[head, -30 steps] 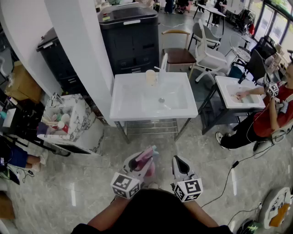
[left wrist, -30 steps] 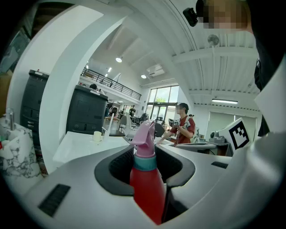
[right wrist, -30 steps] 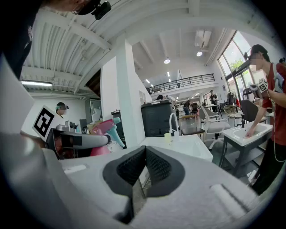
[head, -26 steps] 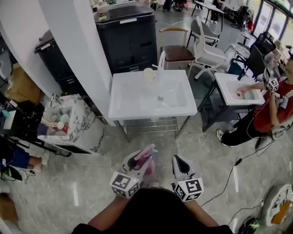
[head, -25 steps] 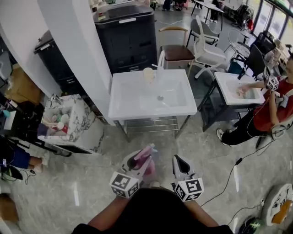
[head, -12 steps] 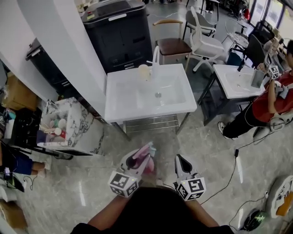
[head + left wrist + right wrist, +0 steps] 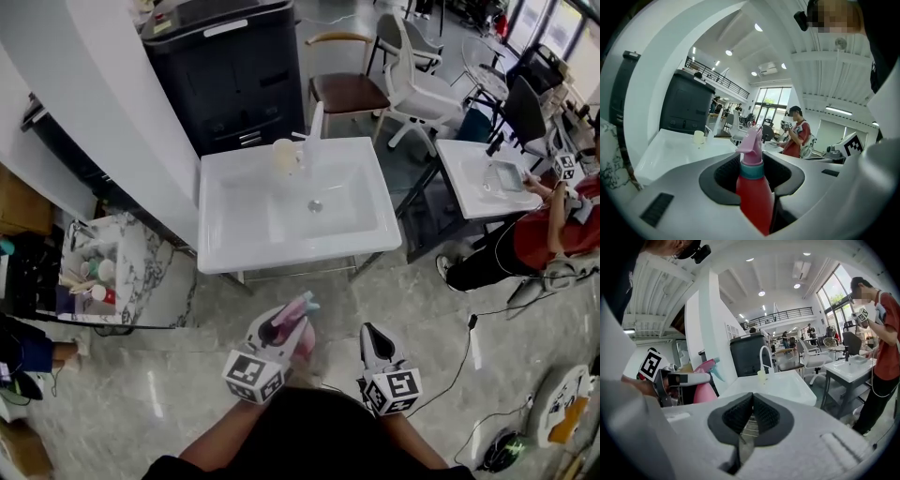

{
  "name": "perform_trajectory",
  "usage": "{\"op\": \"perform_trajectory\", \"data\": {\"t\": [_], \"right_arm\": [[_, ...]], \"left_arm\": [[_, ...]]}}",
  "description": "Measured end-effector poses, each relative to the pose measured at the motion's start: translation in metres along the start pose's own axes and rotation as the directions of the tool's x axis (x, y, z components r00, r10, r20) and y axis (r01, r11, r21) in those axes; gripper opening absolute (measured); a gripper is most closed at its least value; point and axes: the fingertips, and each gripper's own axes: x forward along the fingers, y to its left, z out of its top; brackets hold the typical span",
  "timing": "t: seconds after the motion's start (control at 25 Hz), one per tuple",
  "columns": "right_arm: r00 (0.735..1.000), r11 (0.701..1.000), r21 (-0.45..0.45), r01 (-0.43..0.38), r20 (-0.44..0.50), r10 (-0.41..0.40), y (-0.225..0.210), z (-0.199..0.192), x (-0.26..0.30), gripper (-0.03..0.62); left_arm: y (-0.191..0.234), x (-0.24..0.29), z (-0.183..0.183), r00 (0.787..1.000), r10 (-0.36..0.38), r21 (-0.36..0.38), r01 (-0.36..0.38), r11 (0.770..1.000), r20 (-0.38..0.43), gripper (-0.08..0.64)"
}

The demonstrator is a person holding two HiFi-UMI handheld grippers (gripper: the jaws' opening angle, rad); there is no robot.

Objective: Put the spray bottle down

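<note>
My left gripper is shut on a red spray bottle with a teal collar and a pink spray head. It holds the bottle upright over the floor, short of the white sink. In the left gripper view the bottle stands between the dark pads, its pink head rising above them. My right gripper hangs beside it, shut and holding nothing. Seen from the right gripper view, that gripper's pads meet, and the bottle shows at left.
On the sink's back edge stand a pale cup and a faucet. Behind are a dark cabinet and a wooden chair. A marbled cart stands left by a white pillar. A person in red works at a second sink.
The sink has come nearer and now sits lower in the head view. Both grippers keep their places in front of the body. The left still holds the bottle.
</note>
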Motion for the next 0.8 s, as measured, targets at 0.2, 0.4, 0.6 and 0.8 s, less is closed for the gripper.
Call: {"op": "perform_trajectory", "data": {"t": [0.2,0.4,0.6,0.8], "right_arm": [[1.000,0.999,-0.032,-0.001,-0.029,0.000,-0.011,0.028,0.060,-0.002],[1.000,0.997,-0.077,0.027,-0.011,-0.027,-0.027,0.072,0.113,-0.002],[0.994,0.993,-0.054,0.108,-0.008,-0.109,-0.057,0.093,0.147,-0.002],[0.983,0.982,-0.024,0.186,-0.004,-0.186,-0.086,0.099,0.168,-0.002]], "left_arm": [[0.046,0.035,0.020,1.000,-0.008,-0.016,0.008,1.000,-0.007,0.156],[0.075,0.081,0.046,0.997,-0.068,-0.004,0.068,0.998,-0.026,0.155],[0.092,0.125,0.067,0.987,-0.154,0.026,0.155,0.988,-0.042,0.155],[0.095,0.162,0.080,0.972,-0.230,0.065,0.233,0.970,-0.056,0.155]]}}
